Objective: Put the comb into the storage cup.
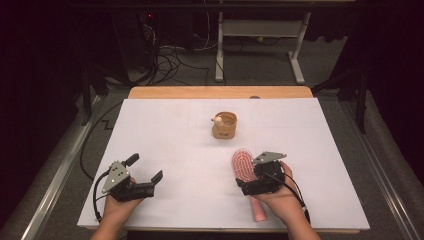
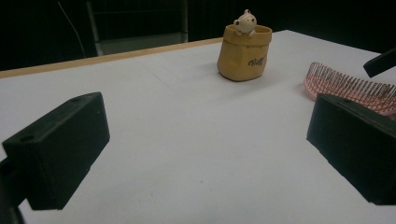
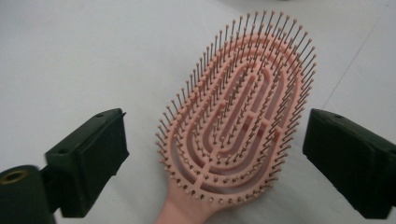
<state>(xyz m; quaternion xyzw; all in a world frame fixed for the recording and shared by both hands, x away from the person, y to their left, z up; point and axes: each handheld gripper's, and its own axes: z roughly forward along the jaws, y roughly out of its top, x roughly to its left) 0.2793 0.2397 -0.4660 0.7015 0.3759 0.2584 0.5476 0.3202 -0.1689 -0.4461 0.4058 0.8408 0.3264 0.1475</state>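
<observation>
Now right gripper spread wide, jaws standing clear on either side of pink hairbrush, pads not touching it; brush flat on white table, bristles up, handle toward the person. Left gripper likewise spread, holding nothing, well apart from brush on the table's left. Farther out, small tan pot with a bear figure on its rim, upright near table's middle.

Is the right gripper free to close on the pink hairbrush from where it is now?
Probably yes. The right gripper has its jaws open on either side of the hairbrush, bristles up on the white table, with nothing between pads and brush.
</observation>
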